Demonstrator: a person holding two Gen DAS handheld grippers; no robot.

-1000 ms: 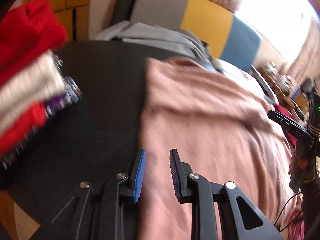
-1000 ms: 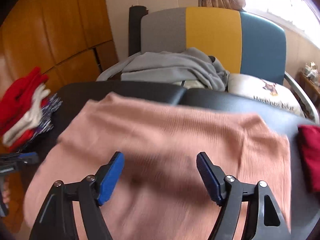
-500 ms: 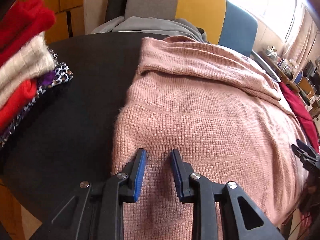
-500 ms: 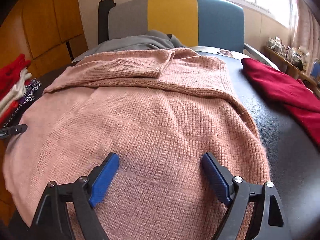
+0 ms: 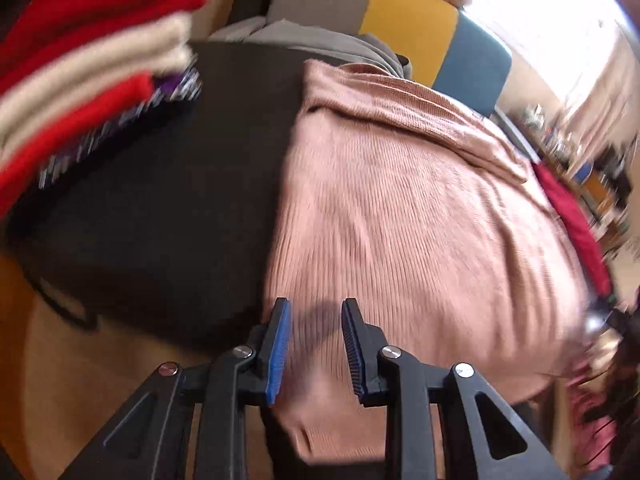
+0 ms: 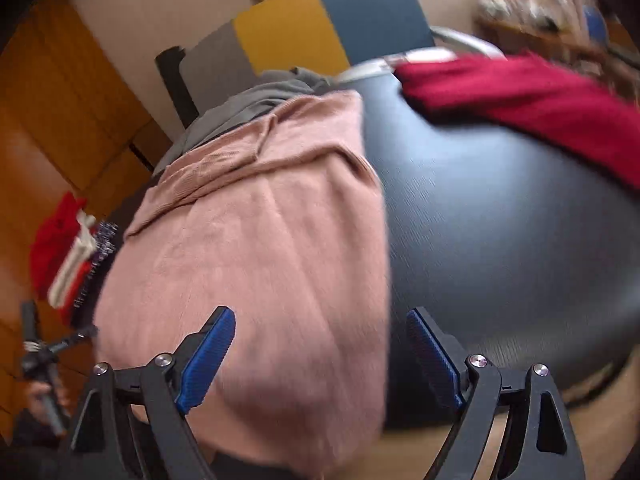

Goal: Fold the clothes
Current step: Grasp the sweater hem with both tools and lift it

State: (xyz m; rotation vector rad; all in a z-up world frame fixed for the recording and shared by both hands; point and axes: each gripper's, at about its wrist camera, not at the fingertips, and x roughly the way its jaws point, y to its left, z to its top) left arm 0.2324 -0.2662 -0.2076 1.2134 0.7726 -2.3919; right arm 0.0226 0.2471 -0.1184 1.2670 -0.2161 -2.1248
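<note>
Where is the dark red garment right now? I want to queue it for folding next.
In the right wrist view the dark red garment lies at the upper right on the black table, apart from the pink sweater, before the colour-block chair.

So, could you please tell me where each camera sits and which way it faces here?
Left wrist view: on the left gripper, looking down over the pink sweater at its left edge near the table; its own two fingers show, slightly apart.
Right wrist view: on the right gripper, looking down at the sweater's right edge; its fingers show, wide open, after opening further.
Shared: the sweater, table, folded pile, dark red garment and striped chair.
</note>
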